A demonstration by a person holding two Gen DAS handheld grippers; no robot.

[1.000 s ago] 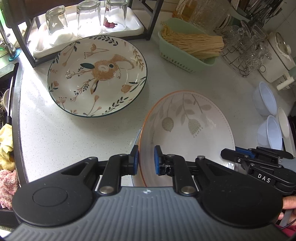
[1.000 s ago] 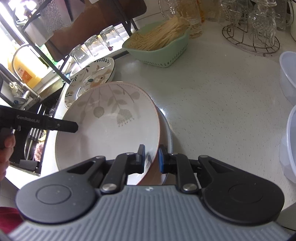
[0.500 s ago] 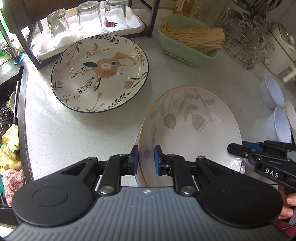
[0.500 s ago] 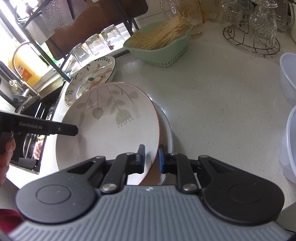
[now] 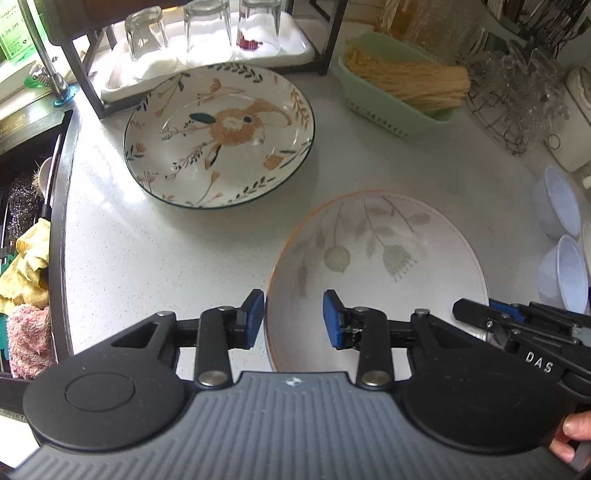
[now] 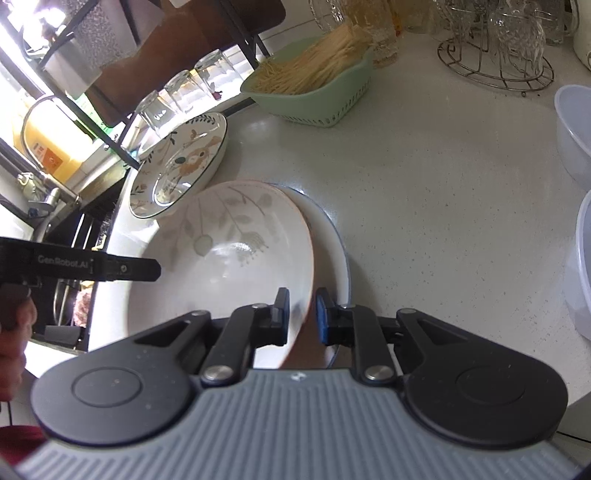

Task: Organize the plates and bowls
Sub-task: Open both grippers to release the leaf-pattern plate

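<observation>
A white plate with grey leaf print and orange rim [image 5: 373, 254] lies on a blue-rimmed white plate [image 6: 332, 236] on the counter. My left gripper [image 5: 293, 317] is open, its blue pads either side of the leaf plate's near rim. My right gripper [image 6: 301, 315] is shut on the leaf plate's [image 6: 229, 254] right rim. A rabbit-print plate [image 5: 221, 133] with a dark rim sits further back near the rack; it also shows in the right wrist view [image 6: 181, 162].
A green basket of noodles [image 5: 402, 92] stands at the back. Translucent plastic bowls [image 5: 561, 236] sit at the right. Upturned glasses [image 5: 207, 26] stand on a rack tray. A wire rack of glassware [image 6: 495, 40] is behind. The sink [image 5: 26, 221] with cloths is at the left.
My left gripper has opened and let go of the leaf plate's rim. The right gripper still grips the rim, its jaws slightly wider. The left camera has risen slightly.
</observation>
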